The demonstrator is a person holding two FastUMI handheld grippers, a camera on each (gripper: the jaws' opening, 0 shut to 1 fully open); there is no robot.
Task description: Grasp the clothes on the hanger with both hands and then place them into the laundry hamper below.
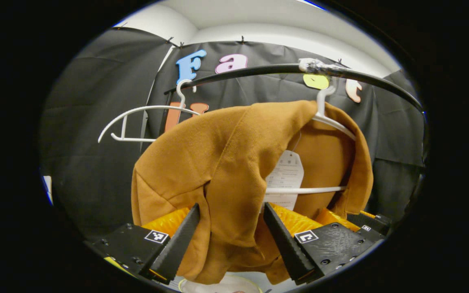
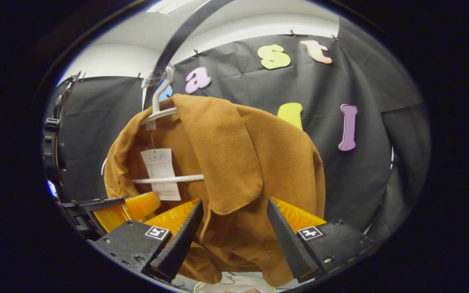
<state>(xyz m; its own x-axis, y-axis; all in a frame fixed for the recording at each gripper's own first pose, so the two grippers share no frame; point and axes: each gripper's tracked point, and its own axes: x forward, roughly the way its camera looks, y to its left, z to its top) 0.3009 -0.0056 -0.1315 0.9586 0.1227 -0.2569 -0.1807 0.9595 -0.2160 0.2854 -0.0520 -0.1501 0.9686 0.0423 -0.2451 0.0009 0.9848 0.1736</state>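
Left gripper view first: my left gripper (image 1: 230,232) has its two black ribbed fingers (image 1: 175,244) spread apart, and a fold of the brown garment (image 1: 218,162) hangs down between them. I cannot tell whether either finger touches the cloth; they are not pressed together on it. Above the fingers the garment drapes over a white hanger (image 1: 328,118), whose hook sits on a black rail (image 1: 259,70). A white paper tag (image 1: 285,175) hangs inside the collar, against the hanger's lower bar. Further left on the rail hangs a second white hanger (image 1: 136,122), bare. At the lower right edge of this view I see part of the other gripper's black body.

Right gripper view: my right gripper (image 2: 234,232) is likewise spread wide, its fingers (image 2: 287,240) either side of the lower part of the brown garment (image 2: 250,162), with a flap of cloth hanging just above the gap. The white hanger (image 2: 159,114) and paper tag (image 2: 159,171) show to the upper left, under the black rail (image 2: 177,36). The left gripper's orange and black body (image 2: 116,211) sits at the lower left, near the garment's edge. Below the hem, a pale rim shows at the bottom; I cannot tell what it is.
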